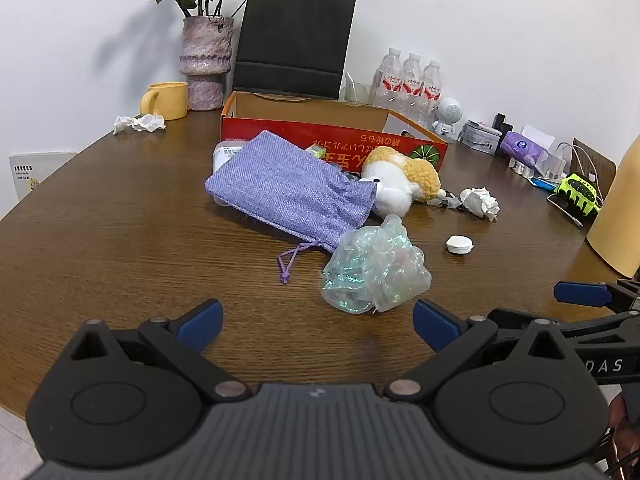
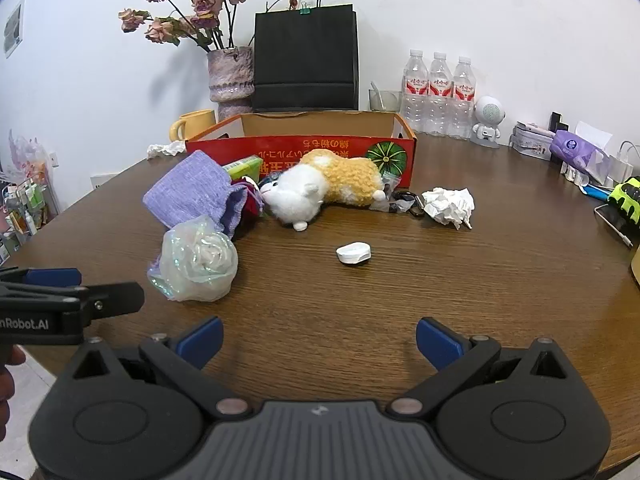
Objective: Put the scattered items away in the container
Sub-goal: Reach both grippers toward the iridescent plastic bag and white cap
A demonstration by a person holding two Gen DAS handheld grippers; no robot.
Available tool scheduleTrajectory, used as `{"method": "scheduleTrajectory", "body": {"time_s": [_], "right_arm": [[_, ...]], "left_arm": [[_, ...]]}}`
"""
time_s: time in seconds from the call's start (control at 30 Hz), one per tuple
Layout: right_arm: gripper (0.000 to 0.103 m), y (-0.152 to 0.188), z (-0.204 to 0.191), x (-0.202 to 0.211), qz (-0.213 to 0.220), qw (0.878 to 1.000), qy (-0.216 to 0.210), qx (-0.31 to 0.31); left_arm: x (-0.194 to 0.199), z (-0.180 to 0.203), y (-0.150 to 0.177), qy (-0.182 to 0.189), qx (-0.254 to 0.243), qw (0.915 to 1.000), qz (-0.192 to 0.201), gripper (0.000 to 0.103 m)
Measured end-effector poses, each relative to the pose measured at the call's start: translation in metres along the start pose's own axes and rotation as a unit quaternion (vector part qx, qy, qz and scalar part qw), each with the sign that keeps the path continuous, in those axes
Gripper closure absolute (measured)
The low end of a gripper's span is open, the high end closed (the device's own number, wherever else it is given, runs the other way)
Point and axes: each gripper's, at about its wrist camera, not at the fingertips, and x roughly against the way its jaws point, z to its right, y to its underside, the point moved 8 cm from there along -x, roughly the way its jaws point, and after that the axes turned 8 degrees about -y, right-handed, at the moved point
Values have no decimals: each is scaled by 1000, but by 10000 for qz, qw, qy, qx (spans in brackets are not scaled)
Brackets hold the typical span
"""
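Red cardboard box (image 1: 332, 140) open at the top, standing toward the back of the brown wooden table (image 1: 120, 240), nothing visible inside from either view. Directly in front of box: purple woven pouch (image 1: 288, 192) lying flat, drawstring trailing toward the viewer; under and behind pouch, a green packet (image 2: 244, 166) leaning against the box front. Just right of pouch, touching it: white-and-yellow plush toy (image 2: 320, 188) on its side along the box front. In front of pouch, touching its mouth: iridescent crumpled wrapper (image 1: 374, 268), nearest loose item to both grippers. Right of plush toy, near the box's right corner: small dark clips (image 2: 404, 200), then crumpled white paper (image 2: 450, 204). In front of box, well apart from it: small white cap-like piece (image 2: 354, 254) alone on bare wood. Left of box: another crumpled tissue (image 1: 138, 123) and yellow mug (image 1: 166, 100). Behind box: stone-look vase (image 1: 206, 64) of dried roses, black paper bag (image 1: 294, 40), three water bottles (image 2: 438, 92).

Left gripper (image 1: 318, 324) low over table edge, short of the wrapper, blue pads (image 1: 200, 326) spread wide, nothing between. Right gripper (image 2: 320, 338) beside it, likewise spread wide and empty, tilted down toward the box.
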Motion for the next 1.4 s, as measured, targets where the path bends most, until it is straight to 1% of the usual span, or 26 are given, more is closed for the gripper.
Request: {"method": "scheduleTrajectory", "body": {"time_s": [0.73, 0.9, 1.23, 1.4], "right_arm": [[0, 4, 0, -3, -62, 10000, -3, -25], [0, 3, 3, -7, -112, 9999, 24, 8], [0, -2, 20, -25, -275, 9996, 99, 16], [0, -6, 28, -38, -355, 9993, 112, 20]], "left_arm": [[-3, 2, 5, 17, 5, 10000, -77, 0], [-6, 8, 3, 57, -106, 9999, -55, 0], [-28, 27, -12, 123, -436, 9990, -62, 0], [-44, 33, -17, 190, -429, 9987, -182, 0]]}}
